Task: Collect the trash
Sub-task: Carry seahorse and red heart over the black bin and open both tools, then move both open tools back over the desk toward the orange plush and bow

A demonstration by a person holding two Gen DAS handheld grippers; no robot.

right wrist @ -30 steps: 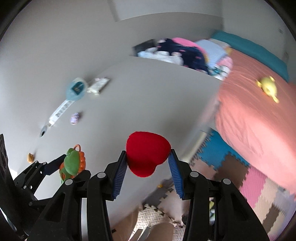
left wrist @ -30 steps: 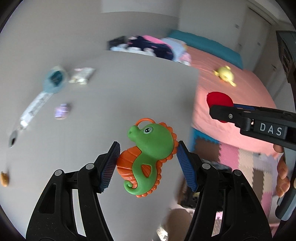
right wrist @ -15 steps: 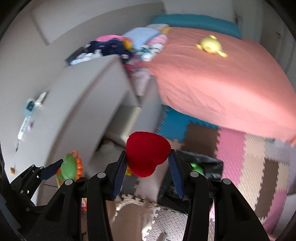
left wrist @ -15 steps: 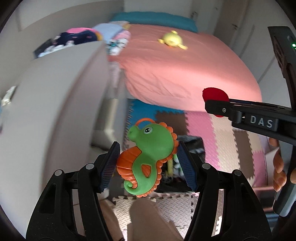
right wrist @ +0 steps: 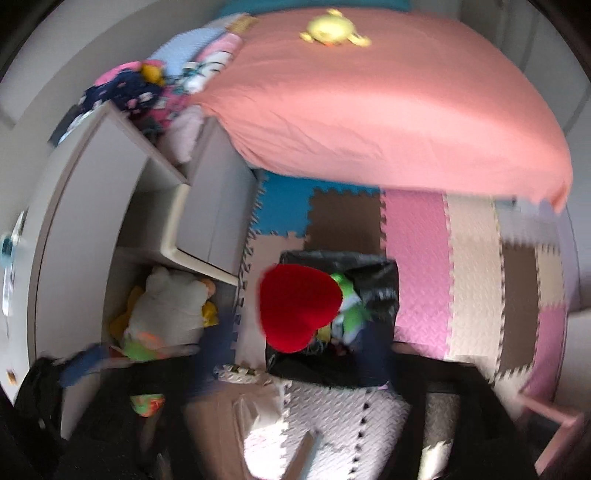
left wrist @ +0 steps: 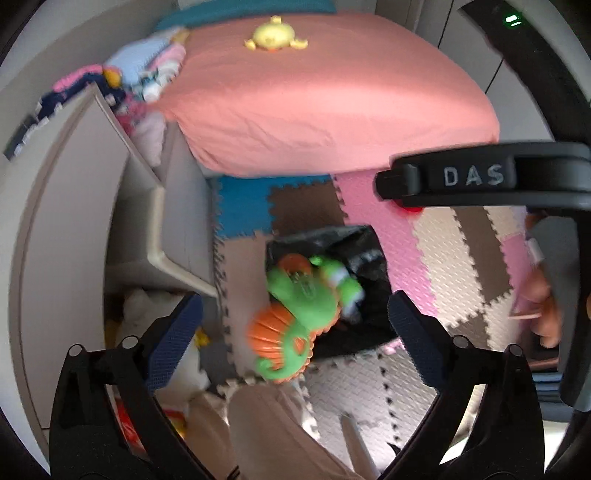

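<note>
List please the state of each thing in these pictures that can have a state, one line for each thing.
left gripper: open, holding nothing.
green seahorse toy: loose between the open fingers, blurred, above the bin.
right gripper: too blurred to tell open or shut.
red heart: over the bin, grip unclear.
black-lined bin: open, toys already inside.
yellow toy: lying on the pink bed.

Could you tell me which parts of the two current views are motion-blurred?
Left wrist: the seahorse is smeared and the left gripper sharp. Right wrist: the whole frame is soft, the right gripper dissolved into dark streaks, the red heart fuzzy-edged.
</note>
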